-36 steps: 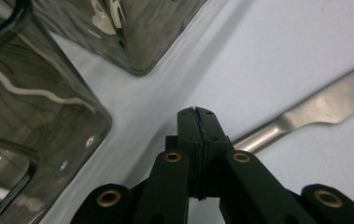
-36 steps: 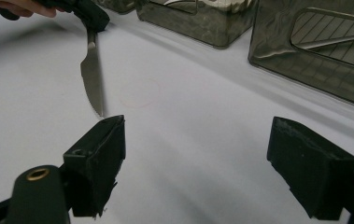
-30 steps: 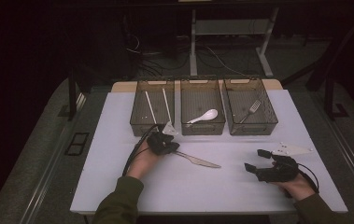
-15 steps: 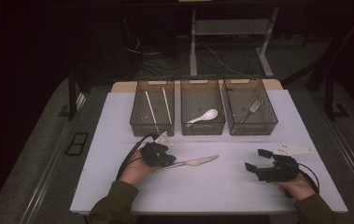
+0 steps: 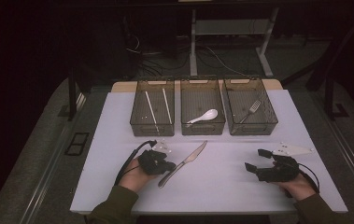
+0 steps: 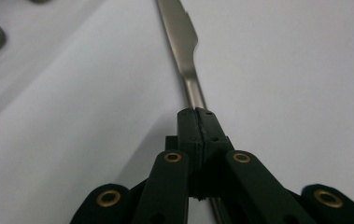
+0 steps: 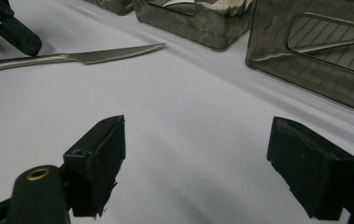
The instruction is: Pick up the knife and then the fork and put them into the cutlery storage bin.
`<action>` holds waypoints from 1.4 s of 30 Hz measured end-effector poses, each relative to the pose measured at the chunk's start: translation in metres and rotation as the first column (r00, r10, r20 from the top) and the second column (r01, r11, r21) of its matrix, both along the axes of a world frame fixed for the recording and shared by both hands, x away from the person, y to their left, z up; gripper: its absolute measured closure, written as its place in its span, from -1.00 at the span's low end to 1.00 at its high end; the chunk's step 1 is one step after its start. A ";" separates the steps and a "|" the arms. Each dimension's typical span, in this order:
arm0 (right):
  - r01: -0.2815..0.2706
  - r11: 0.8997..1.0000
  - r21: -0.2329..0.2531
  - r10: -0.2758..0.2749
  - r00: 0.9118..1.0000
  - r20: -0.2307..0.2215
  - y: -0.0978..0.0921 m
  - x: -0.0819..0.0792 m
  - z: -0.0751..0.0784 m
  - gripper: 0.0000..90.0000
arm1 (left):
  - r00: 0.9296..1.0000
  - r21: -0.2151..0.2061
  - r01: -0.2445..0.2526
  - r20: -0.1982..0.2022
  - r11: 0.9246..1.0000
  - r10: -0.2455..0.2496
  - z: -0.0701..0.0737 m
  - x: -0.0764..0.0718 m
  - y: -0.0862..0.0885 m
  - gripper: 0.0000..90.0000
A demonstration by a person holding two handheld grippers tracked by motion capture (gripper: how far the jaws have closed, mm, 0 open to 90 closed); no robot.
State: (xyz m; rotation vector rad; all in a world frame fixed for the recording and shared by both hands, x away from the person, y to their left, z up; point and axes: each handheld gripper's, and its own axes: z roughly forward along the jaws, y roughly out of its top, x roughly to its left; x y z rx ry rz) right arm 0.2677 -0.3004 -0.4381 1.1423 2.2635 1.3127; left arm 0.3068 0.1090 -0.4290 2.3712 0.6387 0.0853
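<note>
Left claw (image 6: 197, 122) pinching knife (image 5: 184, 163) at handle, mid-tabletop (image 5: 118, 140), blade pointing 1 o'clock toward spoon bin (image 5: 202, 128). Right claw (image 7: 198, 168) spread, idle at 4 o'clock. Advice: keep grip firm, lift level, prevent blade swinging.

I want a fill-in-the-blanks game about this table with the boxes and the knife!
1. The left gripper is shut on the handle of the ____.
2. The white spoon lies in the ____ of the three bins.
3. The right gripper holds nothing, and its jaws are ____.
4. The fork lies in the bin on the ____.

Missing words: knife; middle; open; right
</note>
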 end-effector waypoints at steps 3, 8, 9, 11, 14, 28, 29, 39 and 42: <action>0.000 1.000 -0.001 0.000 1.000 -0.001 0.000 0.001 0.000 -0.56 | 0.999 -0.032 -0.028 0.014 0.999 0.028 0.007 -0.007 0.000 0.86; -0.002 1.000 -0.002 0.002 1.000 0.001 0.000 0.000 0.000 -0.56 | 0.996 -0.048 -0.088 0.027 0.995 0.089 0.008 -0.021 -0.001 0.66; -0.001 1.000 -0.002 0.001 1.000 0.001 0.000 0.000 0.000 -0.56 | 0.993 -0.052 -0.109 0.028 0.993 0.111 0.006 -0.023 -0.002 0.63; -0.001 1.000 -0.004 0.001 1.000 0.002 0.000 0.000 0.000 -0.56 | 0.991 -0.050 -0.124 0.042 0.991 0.126 0.003 -0.025 -0.004 0.57; 0.000 1.000 -0.006 0.000 1.000 0.001 0.000 0.000 0.000 -0.56 | 0.987 -0.055 -0.148 0.055 0.988 0.151 0.000 -0.022 -0.007 0.52; 0.001 1.000 -0.009 -0.001 1.000 0.003 0.000 0.001 -0.001 -0.56 | 0.985 0.004 -0.146 0.096 0.989 0.145 -0.015 -0.020 -0.022 0.66; 0.001 1.000 -0.010 0.000 1.000 0.003 0.000 0.001 -0.001 -0.56 | 0.985 0.005 -0.144 0.096 0.990 0.143 -0.015 -0.020 -0.022 0.70; 0.000 1.000 -0.009 0.000 1.000 0.003 0.000 0.001 -0.001 -0.56 | 0.987 0.001 -0.128 0.097 0.992 0.127 -0.015 -0.019 -0.022 0.76; -0.001 1.000 -0.008 0.001 1.000 0.002 0.000 0.001 0.000 -0.56 | 0.988 0.005 -0.119 0.105 0.993 0.117 -0.015 -0.019 -0.022 0.76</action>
